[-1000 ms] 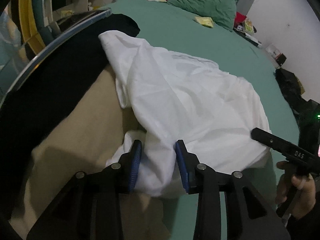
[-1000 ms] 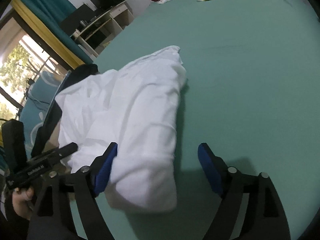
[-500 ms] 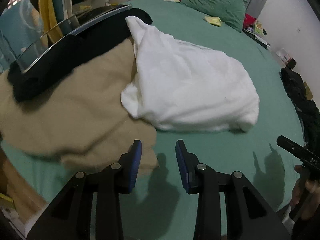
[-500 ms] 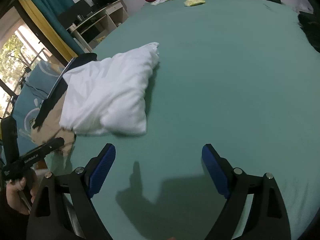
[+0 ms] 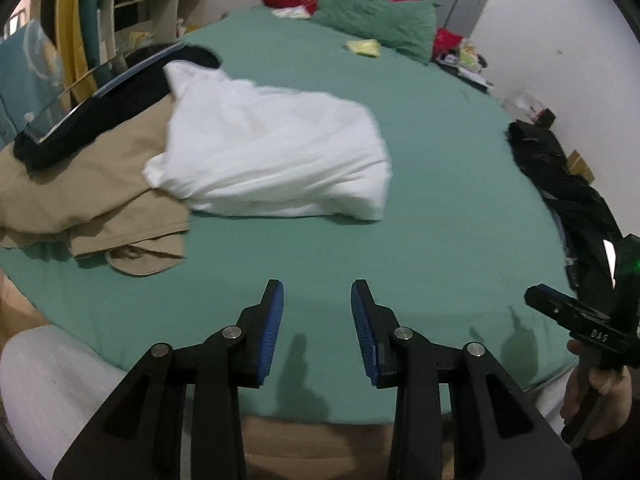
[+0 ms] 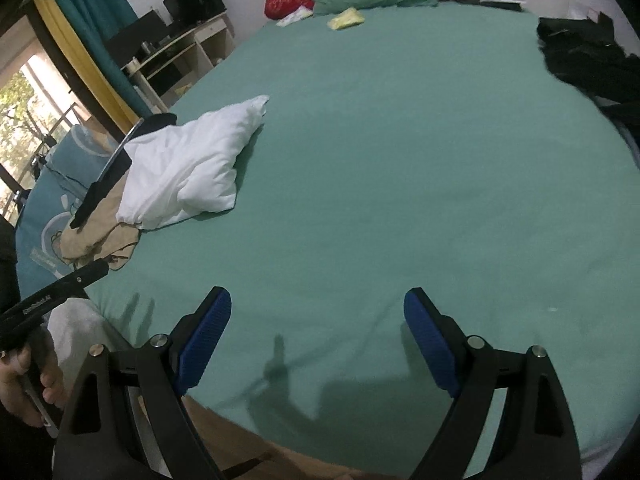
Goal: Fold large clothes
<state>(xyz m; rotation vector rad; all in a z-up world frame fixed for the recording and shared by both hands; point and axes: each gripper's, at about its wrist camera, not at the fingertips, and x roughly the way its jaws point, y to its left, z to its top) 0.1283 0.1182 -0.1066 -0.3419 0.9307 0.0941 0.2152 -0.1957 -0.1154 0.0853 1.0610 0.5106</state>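
A folded white garment (image 5: 272, 160) lies on the green bed (image 5: 440, 208), partly resting on a tan garment (image 5: 80, 192) at the left edge; it also shows in the right wrist view (image 6: 188, 168). My left gripper (image 5: 317, 320) is open and empty, hovering over the bed's near edge, well short of the white garment. My right gripper (image 6: 316, 336) is wide open and empty over the near edge, right of the garment. A black garment (image 5: 560, 176) lies heaped at the bed's right side.
A dark garment with a shiny strip (image 5: 80, 104) lies under the tan one. Green and red pillows (image 5: 372, 20) sit at the headboard, with a small yellow item (image 5: 362, 46) nearby. Shelves and a desk (image 6: 176, 52) stand left of the bed.
Both grippers have pulled back from the white garment toward the bed's near edge. The left gripper let go of the white cloth, which now lies folded on the bed.
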